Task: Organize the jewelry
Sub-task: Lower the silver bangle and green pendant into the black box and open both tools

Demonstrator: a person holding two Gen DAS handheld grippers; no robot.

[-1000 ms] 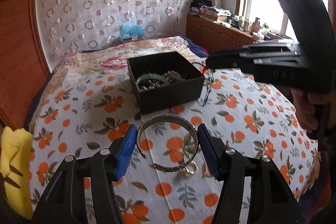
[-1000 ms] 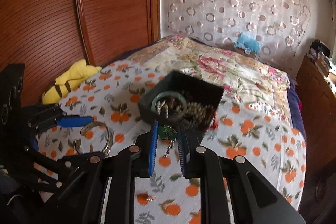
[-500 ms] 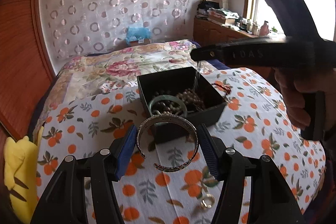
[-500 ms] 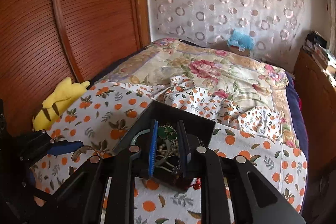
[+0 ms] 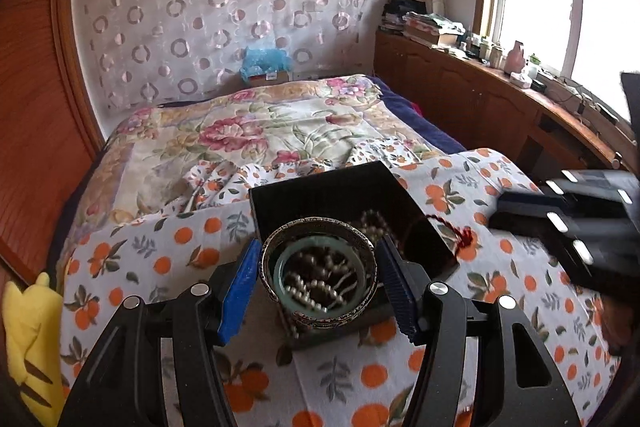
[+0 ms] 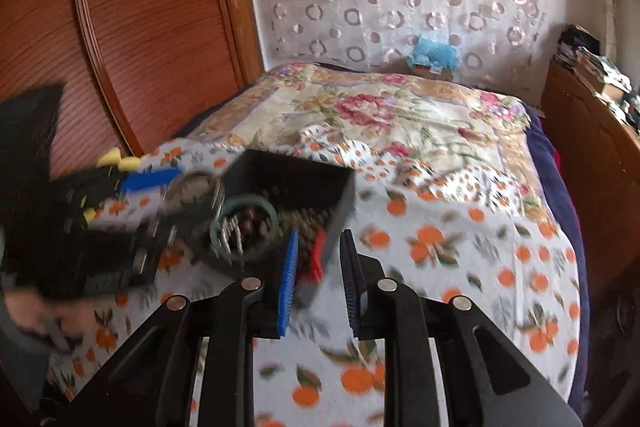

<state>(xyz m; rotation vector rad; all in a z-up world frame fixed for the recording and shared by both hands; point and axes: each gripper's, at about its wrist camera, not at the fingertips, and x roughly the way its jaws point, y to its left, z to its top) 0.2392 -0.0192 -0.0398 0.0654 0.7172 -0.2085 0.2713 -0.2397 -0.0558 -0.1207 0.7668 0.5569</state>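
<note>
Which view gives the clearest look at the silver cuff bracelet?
The left wrist view: the silver cuff bracelet sits sharp and centered between the left gripper jaws, above the black box. In the right wrist view it is only a small, motion-blurred arc at the left edge.

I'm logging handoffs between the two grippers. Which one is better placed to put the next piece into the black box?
Left. The left gripper holds the silver bangle right over the black box, likely ready to release. The right gripper is open, holds nothing, and sits beside the box's corner.
</note>
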